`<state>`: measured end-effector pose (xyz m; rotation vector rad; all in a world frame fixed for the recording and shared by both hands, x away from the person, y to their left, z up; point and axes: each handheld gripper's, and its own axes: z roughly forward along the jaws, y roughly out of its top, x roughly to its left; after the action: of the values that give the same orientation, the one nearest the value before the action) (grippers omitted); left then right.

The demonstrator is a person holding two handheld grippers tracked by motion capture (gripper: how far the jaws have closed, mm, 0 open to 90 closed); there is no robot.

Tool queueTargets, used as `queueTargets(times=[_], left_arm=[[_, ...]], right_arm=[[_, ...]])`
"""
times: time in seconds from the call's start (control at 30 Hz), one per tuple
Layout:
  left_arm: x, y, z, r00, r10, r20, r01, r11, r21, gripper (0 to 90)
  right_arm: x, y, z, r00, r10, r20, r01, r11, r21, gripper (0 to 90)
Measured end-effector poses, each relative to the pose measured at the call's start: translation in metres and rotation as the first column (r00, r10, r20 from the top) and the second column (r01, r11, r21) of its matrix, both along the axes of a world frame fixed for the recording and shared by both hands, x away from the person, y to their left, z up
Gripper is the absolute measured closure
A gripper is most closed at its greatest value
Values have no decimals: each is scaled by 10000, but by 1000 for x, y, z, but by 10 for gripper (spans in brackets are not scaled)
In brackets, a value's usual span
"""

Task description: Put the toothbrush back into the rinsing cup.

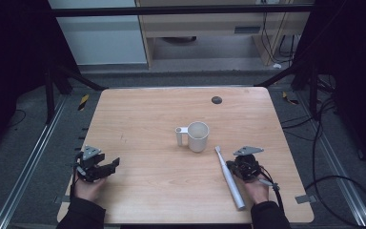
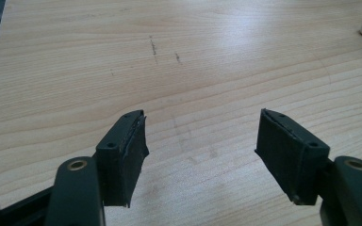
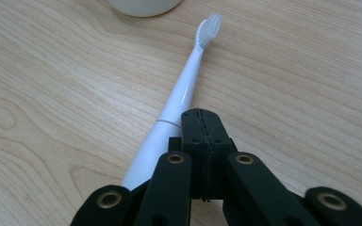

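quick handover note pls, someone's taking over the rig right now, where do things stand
Left gripper: open, holding nothing, low over bare wood at the table's near left.
Right gripper: jaws pressed shut on nothing, just right of the toothbrush; contact with it cannot be told.
Toothbrush: white, lying flat on the table, bristle end pointing toward the cup.
Cup: white, upright near the table's middle, with a small holder on its left side.
Done: nothing lifted.
Left: probably open the right gripper, grasp the toothbrush handle and stand it in the cup.
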<state>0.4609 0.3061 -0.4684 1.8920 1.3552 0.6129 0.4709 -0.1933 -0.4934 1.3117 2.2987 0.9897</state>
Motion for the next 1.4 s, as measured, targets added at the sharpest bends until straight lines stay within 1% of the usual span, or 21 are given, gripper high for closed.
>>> queueTargets(times=[0.3, 0.4, 0.53, 0.6, 0.63, 0.7, 0.77, 0.87, 0.9, 0.93, 1.0, 1.03, 1.07, 1.23, 1.3, 1.4], left_arm=[[0, 0, 0, 10000, 4, -4, -4, 10000, 9, 324], [0, 0, 0, 10000, -8, -11, 8, 10000, 8, 324], [0, 0, 0, 10000, -6, -12, 6, 10000, 1, 324], [0, 0, 0, 10000, -12, -16, 12, 10000, 8, 324], [0, 0, 0, 10000, -12, -16, 12, 10000, 8, 324], [0, 1, 0, 10000, -17, -31, 17, 10000, 19, 323], [0, 1, 0, 10000, 1, -22, 0, 10000, 27, 323], [0, 1, 0, 10000, 7, -23, -7, 10000, 36, 323], [0, 1, 0, 10000, 13, -24, -13, 10000, 40, 324], [0, 1, 0, 10000, 15, -23, -15, 10000, 47, 323], [0, 1, 0, 10000, 13, -42, -13, 10000, 66, 323], [0, 1, 0, 10000, 13, -42, -13, 10000, 66, 323], [0, 1, 0, 10000, -18, -58, 18, 9999, 125, 323], [1, 1, 0, 10000, -25, -76, 25, 9999, 118, 322], [1, 1, 0, 10000, -34, -76, 35, 9999, 121, 322], [1, 0, 0, 9999, -56, -99, 57, 9999, 127, 321]], right_arm=[[1, 2, -1, 9997, 231, -125, -232, 9997, -36, 900], [1, 3, -2, 9996, 229, -153, -230, 9997, -64, 900], [0, 1, 1, 9999, 156, -63, -156, 9999, -1, 900], [-1, -4, 7, 9999, -68, 129, 66, 9999, 149, 899], [-1, -4, 7, 9999, -68, 129, 66, 9999, 149, 899], [-2, -9, 12, 9994, -261, 236, 256, 9995, 207, 887], [-4, -11, 16, 9985, -357, 422, 353, 9993, 107, 872], [-5, -12, 20, 9978, -412, 524, 409, 9991, 58, 851], [-5, -13, 24, 9967, -504, 637, 514, 9986, -130, 834], [-6, -13, 26, 9964, -559, 636, 572, 9982, -187, 815], [-7, -13, 30, 9958, -683, 614, 705, 9969, -343, 783], [-7, -13, 30, 9958, -683, 614, 705, 9969, -343, 783], [-7, -14, 33, 9957, -697, 614, 729, 9961, -501, 765], [-9, -14, 40, 9958, -820, 402, 842, 9948, -568, 683], [-9, -14, 41, 9957, -847, 375, 868, 9944, -594, 671], [-10, -11, 44, 9969, -755, 209, 767, 9950, -636, 641]])
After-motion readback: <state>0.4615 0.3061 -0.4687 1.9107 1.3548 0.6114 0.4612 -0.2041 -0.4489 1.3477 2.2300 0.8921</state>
